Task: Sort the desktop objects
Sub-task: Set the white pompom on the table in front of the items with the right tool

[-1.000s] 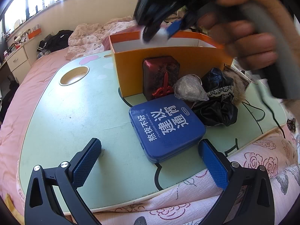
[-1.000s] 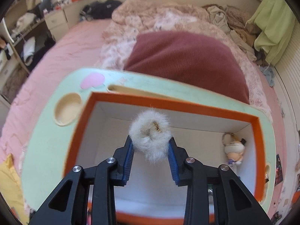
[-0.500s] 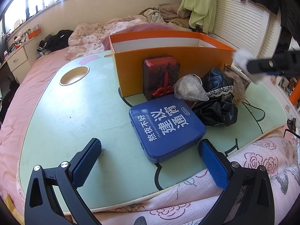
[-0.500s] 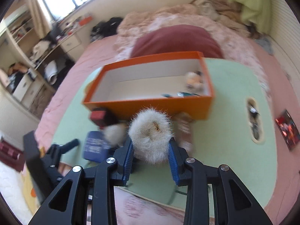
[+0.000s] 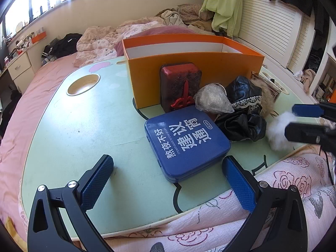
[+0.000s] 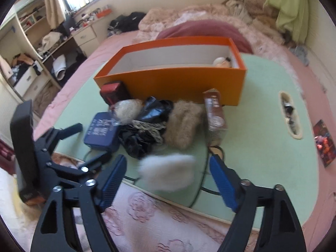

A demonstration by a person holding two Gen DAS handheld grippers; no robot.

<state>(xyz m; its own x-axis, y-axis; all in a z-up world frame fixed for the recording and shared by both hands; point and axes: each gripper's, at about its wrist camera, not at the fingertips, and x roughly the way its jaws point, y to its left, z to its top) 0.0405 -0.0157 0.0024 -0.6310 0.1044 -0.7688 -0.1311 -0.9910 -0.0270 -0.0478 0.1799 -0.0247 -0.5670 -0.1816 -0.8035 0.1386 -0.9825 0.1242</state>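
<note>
The right gripper (image 6: 168,180) has just sprung wide, pads clear of the white fluffy pom-pom (image 6: 168,173). Blurred, the pom-pom lies crosswise between them above the pale green table (image 6: 252,126). The left gripper (image 5: 168,180) gapes empty.

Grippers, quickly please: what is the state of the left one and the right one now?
Left gripper: open, holding nothing.
Right gripper: open, jaws just opened; the white fluffy ball lies loose between them.

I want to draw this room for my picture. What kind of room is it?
Most likely a bedroom. The green lap table sits on a bed with pink sheets, rumpled quilts are piled behind, and a desk with drawers stands by the window.
</note>
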